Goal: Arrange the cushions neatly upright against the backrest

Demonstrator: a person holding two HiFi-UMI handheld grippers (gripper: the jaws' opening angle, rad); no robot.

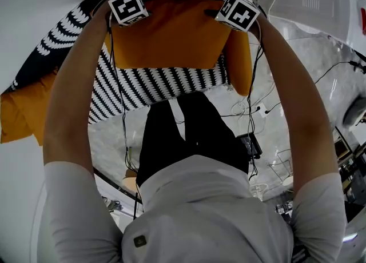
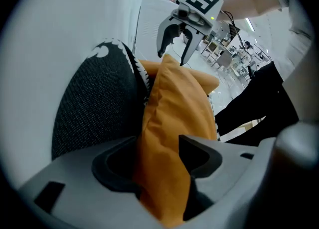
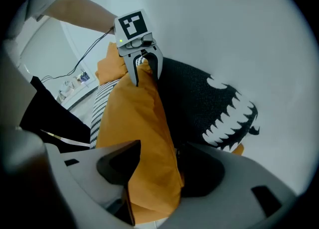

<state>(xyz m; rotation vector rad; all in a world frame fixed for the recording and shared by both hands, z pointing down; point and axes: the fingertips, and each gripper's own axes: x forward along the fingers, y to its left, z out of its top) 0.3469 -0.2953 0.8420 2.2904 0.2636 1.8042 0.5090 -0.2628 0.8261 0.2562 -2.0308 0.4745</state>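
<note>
As the left gripper point(image 2: 158, 147) and right gripper point(image 3: 158, 148) gape around the orange cushion point(image 1: 171, 33), placement seems done; both should next withdraw cleanly.

The middle cushion point(image 1: 171, 33) stands before the rear cushion point(image 1: 60, 42), behind the flat cushion point(image 1: 154, 84). The left gripper point(image 2: 158, 146) and right gripper point(image 3: 159, 148) straddle its top corners.

Wears a white short-sleeved shirt point(image 1: 200, 216) with a small dark square patch point(image 1: 140, 240) on it, and black trousers point(image 1: 189, 136). Has thin black cables point(image 1: 118, 93) trailing from both tools. Shows, on the left tool point(image 2: 159, 161) and the right tool point(image 3: 152, 166) alike, a pale grey moulded body with black-lined jaws, topped by a white cube point(image 1: 128, 6) with black square markers and a small green light point(image 3: 121, 41) beside it.
</note>
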